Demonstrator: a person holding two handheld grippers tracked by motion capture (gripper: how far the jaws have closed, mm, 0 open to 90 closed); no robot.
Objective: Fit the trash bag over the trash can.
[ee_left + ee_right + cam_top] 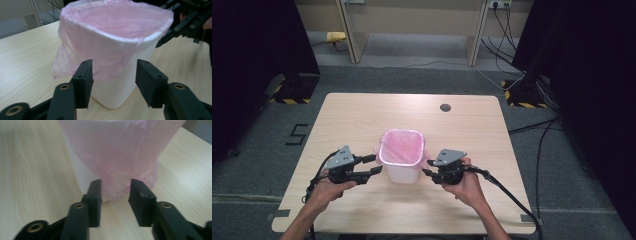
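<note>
Both grippers, left [373, 165] and right [428, 168], sit open at the bin's [117, 92] 9 and 3 o'clock; pinch the thin, slippery pink liner's [120, 182] loose overhang, probably feather-light and easily torn.

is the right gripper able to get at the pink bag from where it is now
Probably yes. The right gripper sits open right beside the bin, and the pink bag overhang hangs between its jaws with nothing in between. The left gripper is on the opposite side, out of the way.
</note>
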